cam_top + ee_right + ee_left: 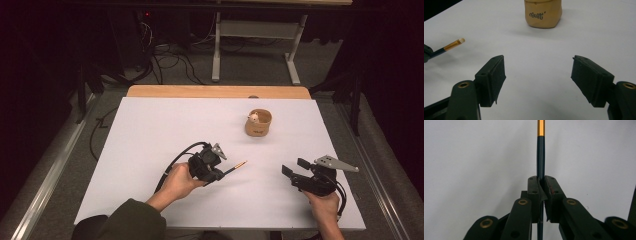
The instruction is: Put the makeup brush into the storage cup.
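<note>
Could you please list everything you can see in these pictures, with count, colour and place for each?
brush: one, dark handle with a gold band and pale tip, clamped in the left gripper, tip pointing toward the table's middle.
cup: one, tan with dark lettering, upright on the far right part of the table, a small pale thing inside it.
table: one, white top with a wooden far edge.
frame: one, light grey, on the floor beyond the table.
cables: several, black, on the floor beyond the table.
left gripper: one, black, shut on the brush.
right gripper: one, black, jaws wide apart, nothing between them.
hands: two, near edge, each holding a gripper.
</note>
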{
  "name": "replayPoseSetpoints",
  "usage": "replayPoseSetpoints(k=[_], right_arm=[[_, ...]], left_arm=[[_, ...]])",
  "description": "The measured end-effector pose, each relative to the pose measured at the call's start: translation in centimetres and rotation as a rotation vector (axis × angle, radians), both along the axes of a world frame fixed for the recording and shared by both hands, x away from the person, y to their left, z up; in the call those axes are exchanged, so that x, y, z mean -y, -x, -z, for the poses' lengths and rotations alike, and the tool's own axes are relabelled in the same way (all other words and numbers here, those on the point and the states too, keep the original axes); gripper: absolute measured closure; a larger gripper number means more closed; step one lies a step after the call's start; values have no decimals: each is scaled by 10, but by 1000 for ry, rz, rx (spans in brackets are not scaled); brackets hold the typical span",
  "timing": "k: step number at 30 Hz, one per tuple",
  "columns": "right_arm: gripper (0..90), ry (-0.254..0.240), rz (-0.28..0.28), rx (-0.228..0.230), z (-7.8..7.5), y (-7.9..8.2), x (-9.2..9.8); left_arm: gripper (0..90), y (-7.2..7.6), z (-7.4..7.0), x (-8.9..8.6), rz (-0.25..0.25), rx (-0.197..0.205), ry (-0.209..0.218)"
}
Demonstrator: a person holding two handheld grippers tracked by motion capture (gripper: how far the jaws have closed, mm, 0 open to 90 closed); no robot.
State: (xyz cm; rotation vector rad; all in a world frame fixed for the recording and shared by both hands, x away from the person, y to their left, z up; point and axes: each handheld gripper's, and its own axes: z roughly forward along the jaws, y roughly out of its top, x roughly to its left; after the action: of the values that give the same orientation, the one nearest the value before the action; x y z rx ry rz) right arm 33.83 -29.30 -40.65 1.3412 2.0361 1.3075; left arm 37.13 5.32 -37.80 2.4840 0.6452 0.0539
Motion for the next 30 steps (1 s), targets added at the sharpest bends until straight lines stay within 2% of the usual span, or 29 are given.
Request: replayPoseSetpoints(k=[7,17,30], right_arm=[[291,-1,-1,6,0,0,0],[291,-4,2,0,0,0,1],[290,3,-3,-3,1,0,0]], left_arm=[[836,2,-1,-5,-9,10,26],[836,12,-9,-20,-21,53,101],[836,25,-13,-44,-67,97,190]])
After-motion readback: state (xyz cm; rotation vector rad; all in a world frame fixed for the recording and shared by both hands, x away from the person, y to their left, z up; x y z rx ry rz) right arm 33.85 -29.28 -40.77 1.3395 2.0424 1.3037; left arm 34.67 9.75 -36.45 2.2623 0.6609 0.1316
